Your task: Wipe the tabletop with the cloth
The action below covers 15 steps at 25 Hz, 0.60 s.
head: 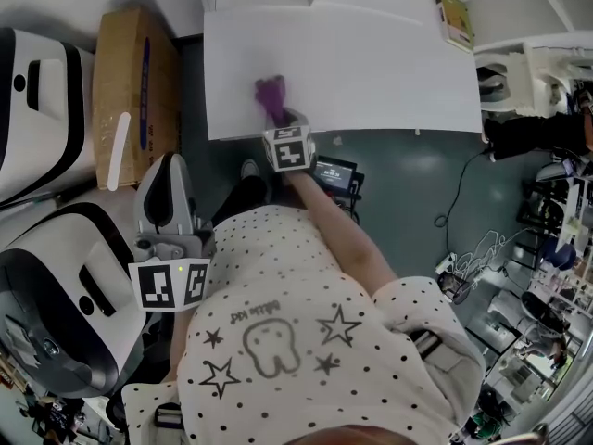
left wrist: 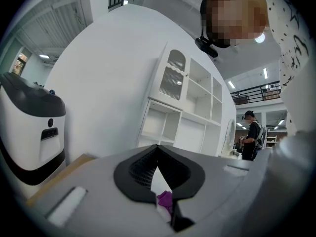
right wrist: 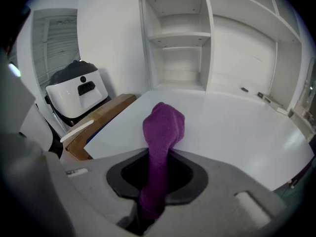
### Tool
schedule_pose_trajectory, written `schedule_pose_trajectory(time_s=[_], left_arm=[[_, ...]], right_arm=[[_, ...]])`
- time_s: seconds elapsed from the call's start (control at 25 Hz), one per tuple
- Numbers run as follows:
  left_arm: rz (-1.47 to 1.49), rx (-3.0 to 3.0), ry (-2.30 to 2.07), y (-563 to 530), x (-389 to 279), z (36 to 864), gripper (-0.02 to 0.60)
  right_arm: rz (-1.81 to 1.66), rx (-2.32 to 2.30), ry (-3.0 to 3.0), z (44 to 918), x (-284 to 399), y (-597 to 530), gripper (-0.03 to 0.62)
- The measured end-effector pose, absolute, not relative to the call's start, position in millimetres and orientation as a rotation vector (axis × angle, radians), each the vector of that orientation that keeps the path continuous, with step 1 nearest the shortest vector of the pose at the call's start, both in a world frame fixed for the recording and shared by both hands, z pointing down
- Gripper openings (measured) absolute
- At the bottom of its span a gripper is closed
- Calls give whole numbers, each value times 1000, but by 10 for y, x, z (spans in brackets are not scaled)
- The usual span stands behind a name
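Looking down on a white table [head: 371, 63], with two white-and-black machines [head: 37, 91] and a cardboard box [head: 134, 82] standing to its left. Gripping a purple cloth [right wrist: 163, 125] tight between the jaws of the right gripper [right wrist: 159, 154], with the cloth's bunched end poking out over the table's near-left part, just inside the front edge. Holding the left gripper [left wrist: 158, 149] low beside the body, well apart from the table, its jaws closed together on nothing.
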<state>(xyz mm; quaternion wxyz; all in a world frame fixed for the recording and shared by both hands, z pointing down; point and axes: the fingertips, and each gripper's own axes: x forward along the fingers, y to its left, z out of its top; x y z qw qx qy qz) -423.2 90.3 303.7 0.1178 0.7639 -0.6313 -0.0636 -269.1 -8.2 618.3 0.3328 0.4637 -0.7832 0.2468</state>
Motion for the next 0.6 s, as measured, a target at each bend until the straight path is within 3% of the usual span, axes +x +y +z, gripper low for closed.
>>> schedule_pose_trajectory(time_s=[0.6], left_arm=[[-205, 2217, -1888, 942, -4462, 3025, -5]], right_arm=[[616, 1128, -2081, 6261, -3055, -16, 61]])
